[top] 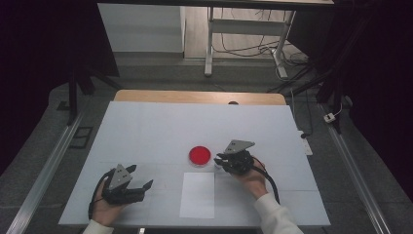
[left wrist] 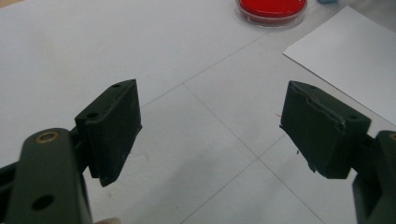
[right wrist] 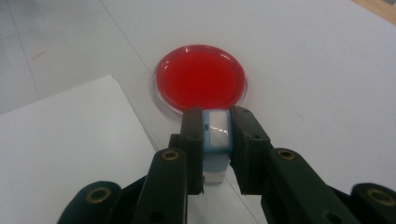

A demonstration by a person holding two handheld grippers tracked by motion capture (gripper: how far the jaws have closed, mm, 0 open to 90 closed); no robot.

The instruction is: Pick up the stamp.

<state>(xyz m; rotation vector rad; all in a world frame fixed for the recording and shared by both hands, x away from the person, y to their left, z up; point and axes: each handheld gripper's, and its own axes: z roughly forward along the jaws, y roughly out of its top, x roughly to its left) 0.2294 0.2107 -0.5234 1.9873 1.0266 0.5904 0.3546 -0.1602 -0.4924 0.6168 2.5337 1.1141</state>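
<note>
right claw (right wrist: 217, 154) is gripping a small light-blue block (right wrist: 216, 140) at lower centre of the frame, just below the red dish (right wrist: 201, 79). left claw (left wrist: 210, 135) is standing wide over bare counter (left wrist: 93, 46).

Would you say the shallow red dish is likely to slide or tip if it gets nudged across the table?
The red dish looks flat and low, so it would probably slide rather than tip. Its clear rim suggests light plastic, likely easy to shift on the smooth white table. The red filling may be liquid or gel; I cannot tell.
</note>
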